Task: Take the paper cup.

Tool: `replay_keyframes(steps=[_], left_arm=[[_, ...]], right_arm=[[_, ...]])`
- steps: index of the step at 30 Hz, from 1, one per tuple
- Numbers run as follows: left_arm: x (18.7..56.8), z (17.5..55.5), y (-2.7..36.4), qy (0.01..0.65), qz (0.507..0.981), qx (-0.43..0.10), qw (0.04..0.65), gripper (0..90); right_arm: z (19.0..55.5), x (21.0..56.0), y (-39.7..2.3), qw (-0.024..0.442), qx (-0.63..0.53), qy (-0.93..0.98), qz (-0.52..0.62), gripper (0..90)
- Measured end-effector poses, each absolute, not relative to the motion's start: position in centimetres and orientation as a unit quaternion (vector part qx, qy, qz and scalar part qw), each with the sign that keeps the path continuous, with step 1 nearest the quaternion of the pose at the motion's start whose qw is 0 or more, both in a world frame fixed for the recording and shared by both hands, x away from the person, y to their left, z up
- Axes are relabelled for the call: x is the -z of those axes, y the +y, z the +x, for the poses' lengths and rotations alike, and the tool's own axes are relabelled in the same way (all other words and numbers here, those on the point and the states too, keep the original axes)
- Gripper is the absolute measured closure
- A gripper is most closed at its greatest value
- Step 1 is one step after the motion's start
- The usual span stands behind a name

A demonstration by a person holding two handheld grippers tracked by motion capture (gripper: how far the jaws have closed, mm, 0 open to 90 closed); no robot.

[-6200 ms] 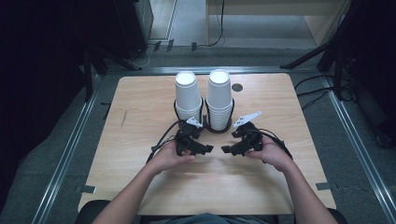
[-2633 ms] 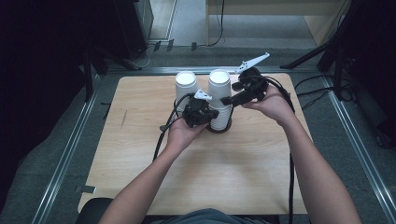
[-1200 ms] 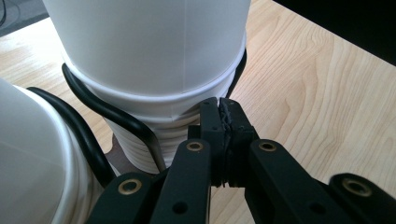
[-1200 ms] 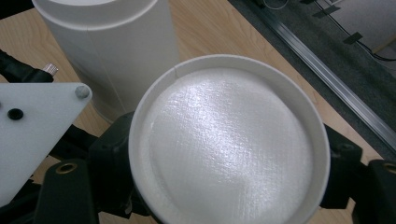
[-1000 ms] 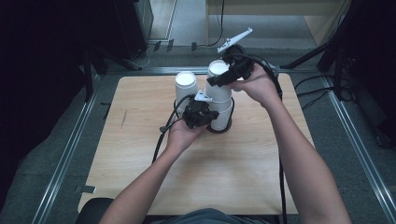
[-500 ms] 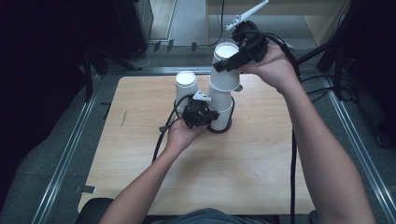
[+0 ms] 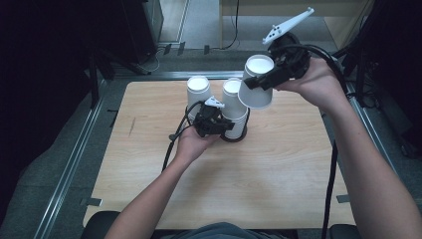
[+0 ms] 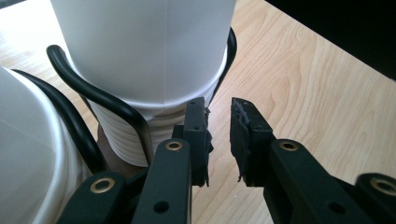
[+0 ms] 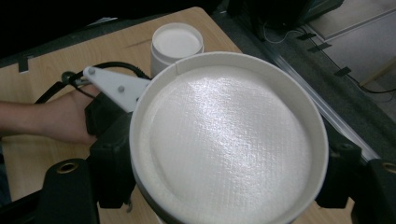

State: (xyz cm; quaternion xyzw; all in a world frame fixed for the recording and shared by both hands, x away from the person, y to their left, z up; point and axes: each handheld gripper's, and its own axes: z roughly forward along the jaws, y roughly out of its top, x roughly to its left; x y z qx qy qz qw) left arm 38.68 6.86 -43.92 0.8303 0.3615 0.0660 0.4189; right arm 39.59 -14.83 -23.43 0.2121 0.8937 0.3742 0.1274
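Two stacks of upturned white paper cups stand in a black wire holder: the left stack and the right stack. My right gripper is shut on one white cup and holds it tilted in the air, up and right of the right stack. In the right gripper view this cup sits bottom-up between the jaws. My left gripper rests low against the right stack's base. Its jaws have just been opening and stand a little apart, with nothing between them, beside the holder's wire.
The wooden table is bare in front of and beside the holder. Black cables trail from both grippers. Metal rails run along the table's left and right sides, with dark floor and equipment beyond its far edge.
The right gripper has lifted the cup off the right stack and carried it up and to the right. The left hand has stayed at the stack's base.
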Motion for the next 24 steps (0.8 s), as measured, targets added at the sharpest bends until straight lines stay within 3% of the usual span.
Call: replay_keyframes(steps=[16,24], left_arm=[[42.8,37.3,8.2,0.317,0.839,-0.014,0.442,59.9],[42.7,36.5,9.4,0.299,0.845,-0.013,0.443,52.5]], right_arm=[[36.8,28.2,-17.2,0.087,-0.376,0.899,0.208,23.9],[35.6,30.8,-17.1,0.075,-0.381,0.901,0.194,23.8]])
